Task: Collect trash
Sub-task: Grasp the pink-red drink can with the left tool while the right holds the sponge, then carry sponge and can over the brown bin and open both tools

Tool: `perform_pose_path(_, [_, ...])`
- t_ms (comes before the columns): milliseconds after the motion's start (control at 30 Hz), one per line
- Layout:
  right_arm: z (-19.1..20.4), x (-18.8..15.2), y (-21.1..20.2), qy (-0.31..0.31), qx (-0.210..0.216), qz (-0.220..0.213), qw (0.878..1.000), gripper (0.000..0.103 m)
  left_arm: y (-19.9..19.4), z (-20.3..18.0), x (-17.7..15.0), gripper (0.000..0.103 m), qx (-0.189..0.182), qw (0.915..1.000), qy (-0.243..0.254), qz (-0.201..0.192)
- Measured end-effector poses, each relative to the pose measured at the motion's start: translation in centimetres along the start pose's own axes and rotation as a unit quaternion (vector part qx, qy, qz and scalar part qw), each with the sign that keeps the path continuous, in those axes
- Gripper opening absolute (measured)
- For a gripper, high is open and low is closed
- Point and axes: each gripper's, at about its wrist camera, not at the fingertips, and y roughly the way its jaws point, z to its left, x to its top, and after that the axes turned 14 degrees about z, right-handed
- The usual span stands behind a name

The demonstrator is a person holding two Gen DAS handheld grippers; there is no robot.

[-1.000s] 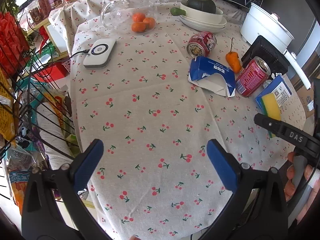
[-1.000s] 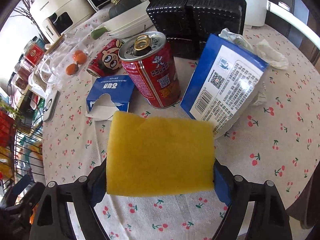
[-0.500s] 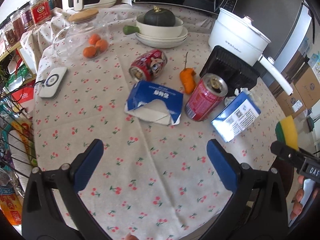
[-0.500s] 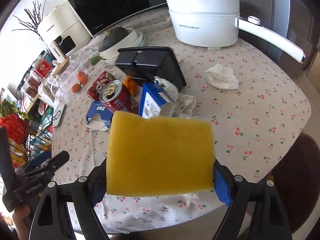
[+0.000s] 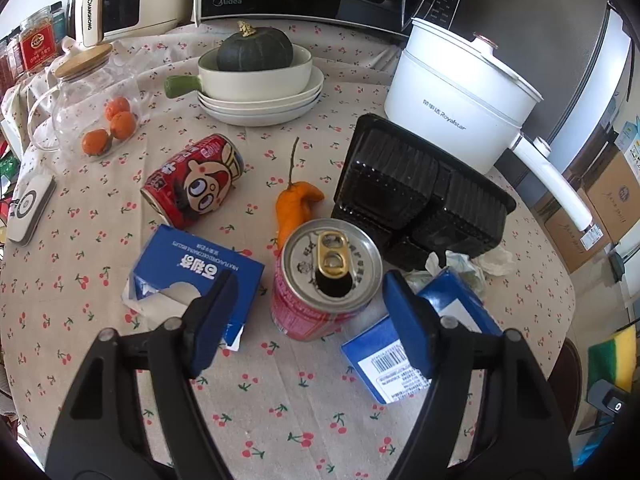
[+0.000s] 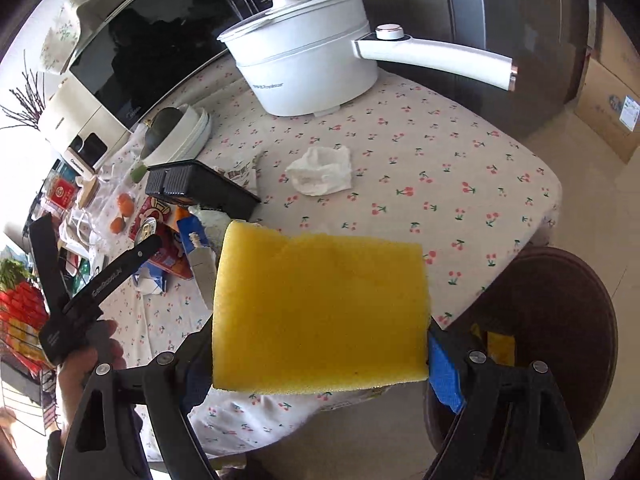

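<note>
right gripper (image 6: pixel 320 364) clamping a porous yellow sponge (image 6: pixel 320 314), left gripper (image 5: pixel 310 320) spread wide around an upright pull-tab can (image 5: pixel 326 280), cherry-print tablecloth (image 5: pixel 280 400)

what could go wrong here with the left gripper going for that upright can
The opened can stands upright between the open jaws of the left hand-held gripper; if liquid remains inside, which I cannot tell, a tilted grasp might spill it on the tablecloth. The blue carton and blue tissue box sit close beside the can, so the blue pads could catch them. The right hand-held gripper holds the sponge past the table edge; a slip would probably drop it.
</note>
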Motion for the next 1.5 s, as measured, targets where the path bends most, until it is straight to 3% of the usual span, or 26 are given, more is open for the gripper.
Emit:
perform_pose_path(100, [-1.2,-0.2,-0.6,0.001,-0.005,-0.002,1.0,0.088,0.7,0.2,0.2,0.057,-0.013,0.9998,-0.015,0.006])
perform_pose_path(333, [-3.2,-0.5,-1.6,0.013,-0.009,-0.007,1.0,0.088,0.2,0.0,-0.5,0.057,-0.015,0.9992,-0.033,0.016])
perform_pose_path(667, [-4.7,-1.2,-2.6,0.02,-0.014,-0.017,1.0,0.088,-2.6,2.2,-1.9,0.057,-0.057,0.9962,-0.061,0.025])
perform_pose_path(1200, [-13.0,-4.8,-3.1,0.055,-0.079,-0.002,0.995,0.088,-7.7,-0.6,-6.3,0.057,-0.106,0.9929,0.044,0.03])
perform_pose_path(1500, [-17.6,-8.2,-3.3,0.086,-0.096,0.01,0.992,0.088,-7.9,-6.6,-9.3,0.057,-0.142,0.9826,0.108,0.052])
